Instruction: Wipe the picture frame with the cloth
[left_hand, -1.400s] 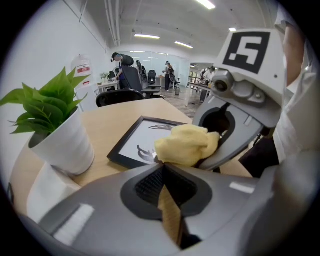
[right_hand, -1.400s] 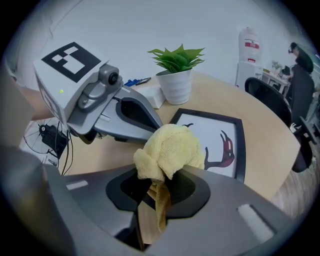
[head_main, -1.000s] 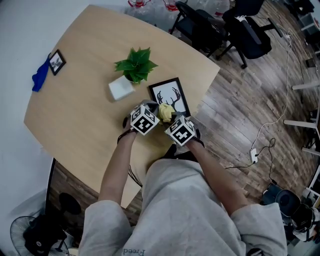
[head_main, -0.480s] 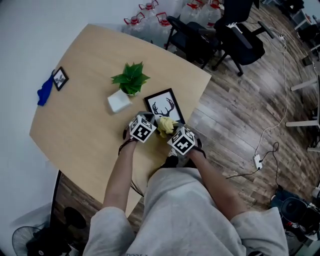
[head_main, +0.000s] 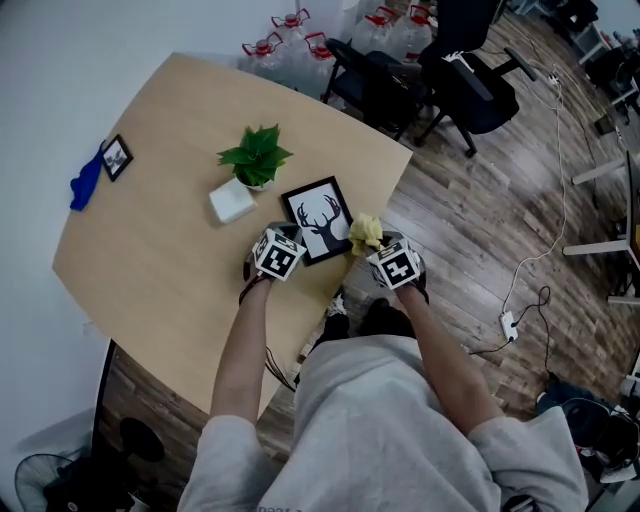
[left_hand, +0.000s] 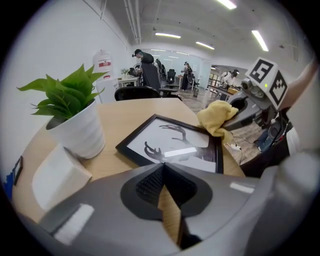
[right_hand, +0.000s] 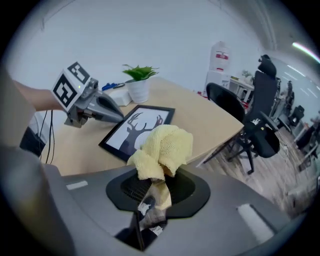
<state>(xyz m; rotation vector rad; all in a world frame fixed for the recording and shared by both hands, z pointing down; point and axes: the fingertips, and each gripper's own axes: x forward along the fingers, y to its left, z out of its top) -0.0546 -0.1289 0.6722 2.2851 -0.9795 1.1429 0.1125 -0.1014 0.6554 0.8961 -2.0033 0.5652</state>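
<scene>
Grey top (head_main: 385, 420); apparently short sleeves

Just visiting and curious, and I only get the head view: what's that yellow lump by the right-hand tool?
Observer: A knitted cloth, pinched between the shut jaws of the right gripper.
Visitor: Is it on the frame?
Observer: In the left gripper view it is at a corner of the frame; I can't tell whether they touch.
Visitor: And the other tool?
Observer: The left gripper is shut with nothing between its jaws, short of the frame.
</scene>
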